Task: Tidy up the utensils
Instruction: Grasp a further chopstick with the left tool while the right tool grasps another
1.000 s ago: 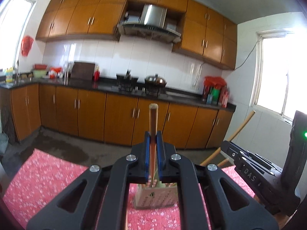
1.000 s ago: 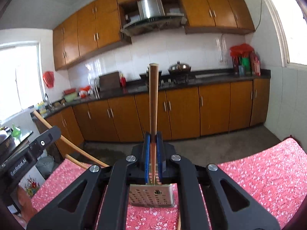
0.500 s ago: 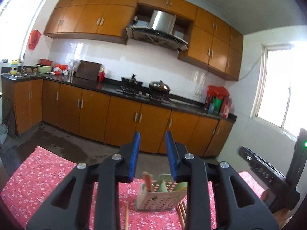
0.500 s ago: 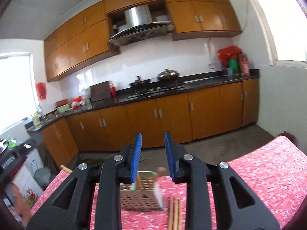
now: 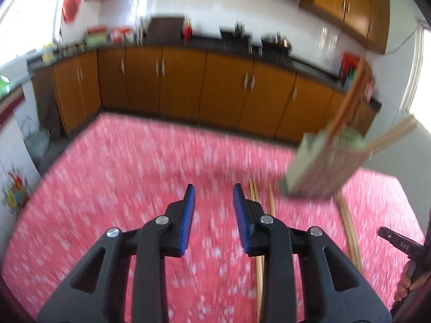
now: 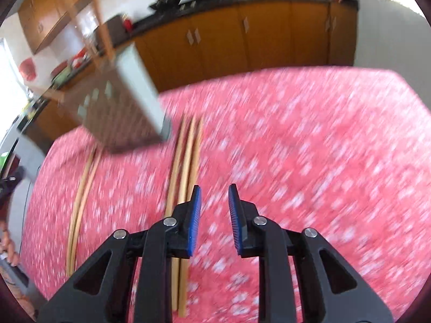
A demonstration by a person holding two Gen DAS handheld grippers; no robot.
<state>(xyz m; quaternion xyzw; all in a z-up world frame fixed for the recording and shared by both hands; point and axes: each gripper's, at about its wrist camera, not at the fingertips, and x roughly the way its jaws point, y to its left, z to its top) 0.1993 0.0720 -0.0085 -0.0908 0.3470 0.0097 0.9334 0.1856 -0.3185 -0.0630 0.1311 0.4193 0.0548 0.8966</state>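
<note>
Both views are blurred by motion. A pale green perforated utensil holder [image 5: 327, 165] stands on the red floral tablecloth with wooden chopsticks [image 5: 350, 102] sticking out of it; it also shows in the right wrist view [image 6: 118, 107]. My left gripper [image 5: 212, 207] is open and empty, to the left of loose chopsticks [image 5: 260, 242] lying on the cloth. My right gripper [image 6: 214, 207] is open and empty, just right of several loose chopsticks [image 6: 186, 167]. A second pair of chopsticks [image 6: 80, 188] lies further left.
The red floral tablecloth [image 5: 121, 188] covers the table. Orange kitchen cabinets [image 5: 188, 86] and a dark counter run behind. The other gripper's edge [image 5: 401, 245] and a hand show at the right of the left wrist view.
One second ago each gripper was shut on a chopstick above the holder. Both opened, leaving the chopsticks in the holder, then tilted down toward the cloth and the loose chopsticks.
</note>
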